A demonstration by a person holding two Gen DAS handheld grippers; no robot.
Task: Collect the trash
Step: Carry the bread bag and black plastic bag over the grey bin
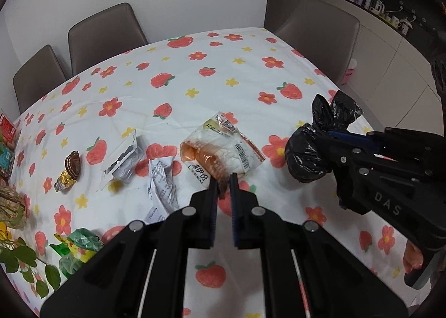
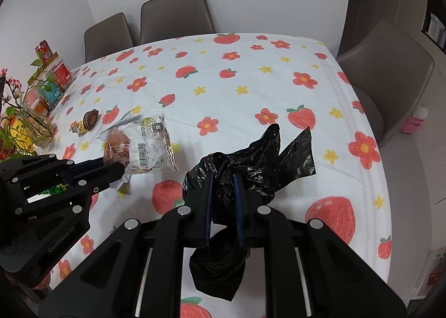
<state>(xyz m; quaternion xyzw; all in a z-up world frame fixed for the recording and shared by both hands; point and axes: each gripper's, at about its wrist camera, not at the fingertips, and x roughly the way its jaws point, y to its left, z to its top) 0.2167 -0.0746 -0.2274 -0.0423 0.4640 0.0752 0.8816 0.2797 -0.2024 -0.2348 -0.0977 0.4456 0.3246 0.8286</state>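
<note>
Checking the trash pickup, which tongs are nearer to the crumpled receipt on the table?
Left. The left tongs, shut on the bread wrapper, hang just beside the crumpled receipt. The right tongs, shut on the black trash bag, are farther off.

From twelve to three o'clock the tablecloth (image 2: 251,72) lies bare and open to a hand, while wrappers (image 1: 125,159), a receipt (image 1: 163,187) and a chocolate (image 1: 73,165) crowd nine o'clock, with a vase (image 2: 34,123) and boxes (image 2: 55,84) beyond them at ten.
</note>
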